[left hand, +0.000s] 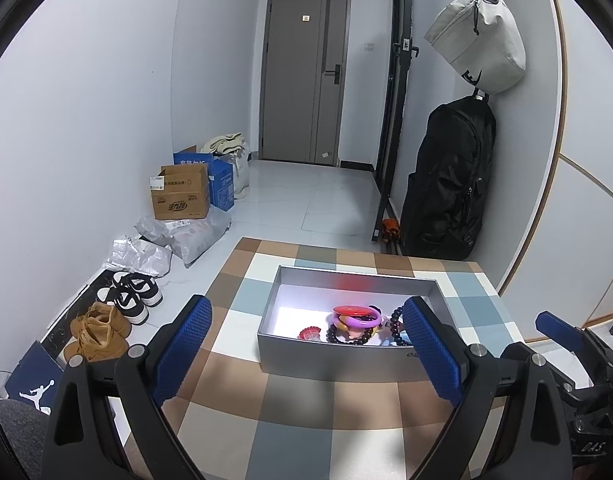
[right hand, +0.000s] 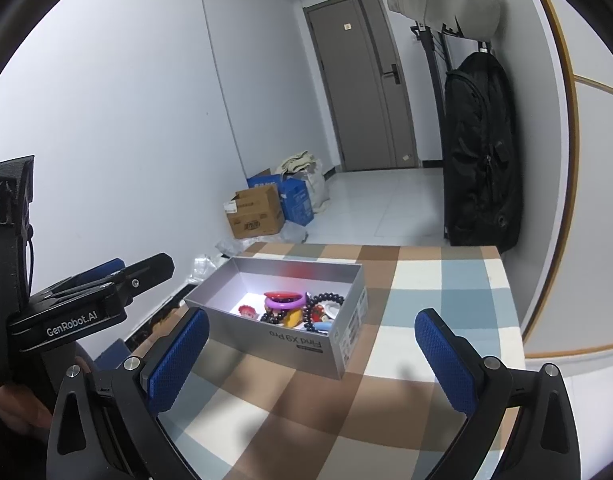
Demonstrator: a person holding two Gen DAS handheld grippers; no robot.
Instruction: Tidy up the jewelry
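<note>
Black left gripper (left hand: 306, 344), blue textured pads (left hand: 182, 352), silver screws.

1. The left gripper (left hand: 308, 344) is held level, pointing forward. Its two blue-padded fingers (left hand: 181, 350) stand wide apart with nothing between them.
2. The right gripper (right hand: 312, 354) is also held level, its blue-padded fingers (right hand: 446, 362) spread wide and empty.
3. In the right wrist view, the left gripper (right hand: 124, 272) appears at the left edge, seen from its side, angled up and to the right.
4. Below it, at the lower left edge, part of a hand (right hand: 14, 404) seems to grip the black handle, though the fisheye edge leaves it dark and unclear.
5. The two grippers sit side by side, apart.
</note>
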